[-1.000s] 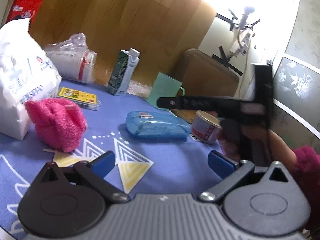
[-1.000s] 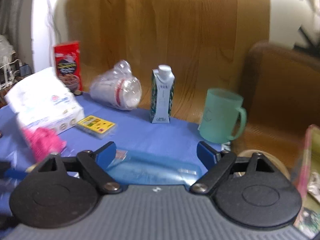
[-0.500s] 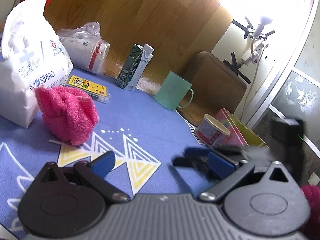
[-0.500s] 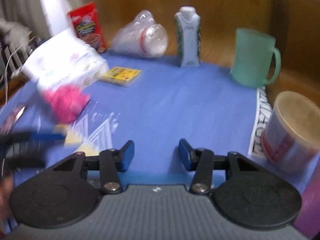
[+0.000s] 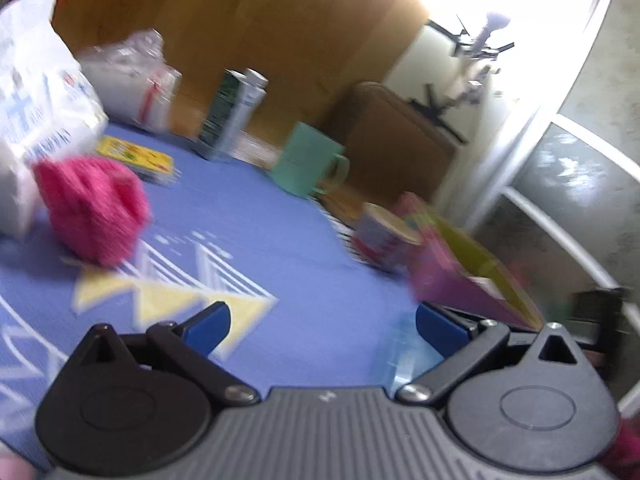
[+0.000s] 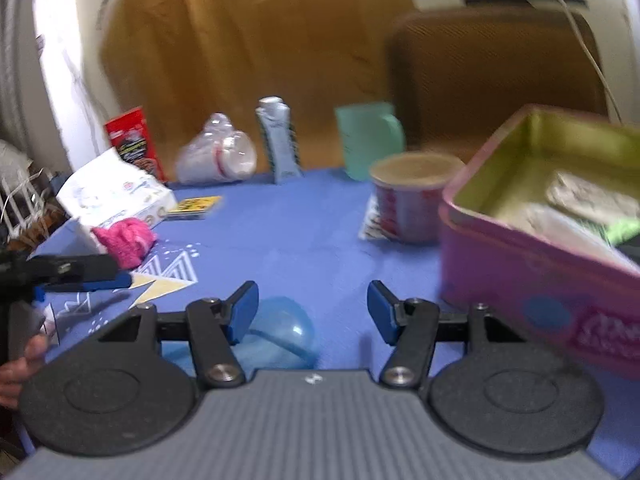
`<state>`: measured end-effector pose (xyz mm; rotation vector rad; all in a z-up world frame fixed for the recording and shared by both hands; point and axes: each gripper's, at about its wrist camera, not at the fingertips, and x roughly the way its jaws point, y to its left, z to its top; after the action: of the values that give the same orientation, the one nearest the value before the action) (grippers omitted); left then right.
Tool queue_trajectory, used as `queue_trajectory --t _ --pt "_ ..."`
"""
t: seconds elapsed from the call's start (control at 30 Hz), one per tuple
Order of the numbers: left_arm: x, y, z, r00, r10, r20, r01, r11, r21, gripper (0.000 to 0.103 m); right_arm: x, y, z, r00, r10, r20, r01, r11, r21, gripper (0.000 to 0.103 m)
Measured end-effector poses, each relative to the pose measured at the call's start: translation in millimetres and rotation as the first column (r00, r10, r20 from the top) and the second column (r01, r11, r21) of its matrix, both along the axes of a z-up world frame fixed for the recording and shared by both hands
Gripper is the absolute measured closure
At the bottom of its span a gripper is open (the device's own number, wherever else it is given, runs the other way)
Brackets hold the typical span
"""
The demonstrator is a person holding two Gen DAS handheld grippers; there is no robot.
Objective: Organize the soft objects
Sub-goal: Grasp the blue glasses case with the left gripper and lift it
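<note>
Lying beneath spread right tongs point(image 6: 308, 312), blue pouch point(image 6: 280, 334), uncaught

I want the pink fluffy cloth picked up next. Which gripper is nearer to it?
Left. The left gripper sits just in front of the pink cloth, open. The right gripper is farther off, open near the pink tin.

Cup point(image 6: 412, 200) left of tin point(image 6: 540, 240); mug point(image 6: 368, 140) behind.
</note>
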<state>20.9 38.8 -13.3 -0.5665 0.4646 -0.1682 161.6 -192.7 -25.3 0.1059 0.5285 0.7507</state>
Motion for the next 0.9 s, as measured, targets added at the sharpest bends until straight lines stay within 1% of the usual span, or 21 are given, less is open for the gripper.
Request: queue_trajectory --t 0.03,0.07,0.13,0.2,0.27,0.33,0.37,0.4,0.43,0.47,0.53,0.63,0.7,0.73,0.77,0.8,0.83,0.9 --pt "-4.6 -4.8 1.5 0.999 -0.037 0.007 0.037 0.999 -0.015 0.001 2.4 -3.0 -0.4 1.0 0.007 -0.022 -0.006 1.0 0.025 0.041" --pt "-9.0 -11.0 3.5 0.998 -0.067 0.01 0.067 0.998 -0.007 0.001 3.6 -3.7 -1.0 0.999 0.015 -0.036 -0.014 0.999 0.041 0.041" --pt "-17.2 -27.0 8.1 0.994 -0.111 0.004 0.11 0.992 0.053 0.001 5.4 -1.4 -2.0 0.998 0.028 -0.052 -0.025 0.998 0.05 0.042" --pt "-20.5 -39.8 8.6 0.989 -0.149 -0.022 0.15 0.985 0.087 0.001 3.7 0.4 -2.9 0.997 0.042 -0.059 -0.038 0.998 0.055 0.043" --pt "-19.5 -50.6 4.8 0.981 -0.187 -0.057 0.191 0.977 0.089 0.001 4.1 0.9 -5.2 0.996 0.061 -0.072 -0.056 0.996 0.069 0.046" --pt "-14.0 -61.9 -1.3 0.973 -0.206 -0.1 0.216 0.971 0.104 0.002 4.2 -2.1 -7.2 0.992 0.084 -0.099 -0.074 0.992 0.101 0.05" --pt "-9.9 -66.2 -4.2 0.972 -0.201 -0.125 0.216 0.969 0.119 0.005 4.5 -7.0 -7.3 0.989 0.095 -0.111 -0.083 0.99 0.114 0.052" --pt "-5.6 -69.9 -6.3 0.97 -0.185 -0.156 0.207 0.967 0.145 0.01 4.1 -10.2 -7.4 0.986 0.109 -0.125 -0.093 0.987 0.129 0.058" --pt "-4.2 -72.9 -6.1 0.974 -0.165 -0.153 0.192 0.965 0.181 0.012 3.0 -13.8 -7.3 0.983 0.123 -0.138 -0.103 0.985 0.142 0.061" --pt "-1.8 -73.4 -5.4 0.976 -0.15 -0.16 0.181 0.964 0.195 0.015 0.8 -16.8 -6.9 0.981 0.129 -0.144 -0.109 0.984 0.143 0.063" --pt "3.6 -67.8 -3.6 0.979 -0.109 -0.17 0.142 0.97 0.195 0.016 -7.2 -23.3 -6.7 0.977 0.15 -0.151 -0.128 0.981 0.145 0.066" --pt "7.7 -50.5 -0.6 0.984 -0.014 -0.176 0.046 0.982 0.183 0.011 -28.5 -29.0 -9.5 0.963 0.227 -0.146 -0.207 0.968 0.14 0.066" --pt "4.3 -38.3 1.2 0.986 0.016 -0.167 0.007 0.991 0.137 0.004 -47.2 -29.2 -12.0 0.955 0.277 -0.111 -0.265 0.958 0.111 0.065" --pt "2.6 -32.9 2.3 0.987 0.018 -0.159 -0.001 0.994 0.107 0.003 -54.4 -28.0 -12.6 0.954 0.286 -0.088 -0.279 0.957 0.08 0.063" --pt "2.0 -29.9 4.2 0.988 0.018 -0.154 -0.004 0.996 0.091 0.003 -60.9 -26.5 -13.3 0.955 0.292 -0.062 -0.29 0.956 0.039 0.057" --pt "-0.6 -27.7 6.7 0.989 0.021 -0.147 -0.008 0.996 0.087 0.002 -67.7 -24.7 -14.0 0.956 0.292 -0.025 -0.292 0.956 -0.008 0.043" --pt "-3.2 -26.5 9.3 0.99 0.025 -0.142 -0.012 0.996 0.092 0.001 -74.8 -21.7 -14.4 0.957 0.289 0.02 -0.288 0.956 -0.057 0.033" --pt "-7.3 -26.6 13.4 0.99 0.018 -0.14 -0.004 0.995 0.097 0.001 -77.7 -17.2 -15.8 0.952 0.3 0.063 -0.292 0.95 -0.112 0.029"
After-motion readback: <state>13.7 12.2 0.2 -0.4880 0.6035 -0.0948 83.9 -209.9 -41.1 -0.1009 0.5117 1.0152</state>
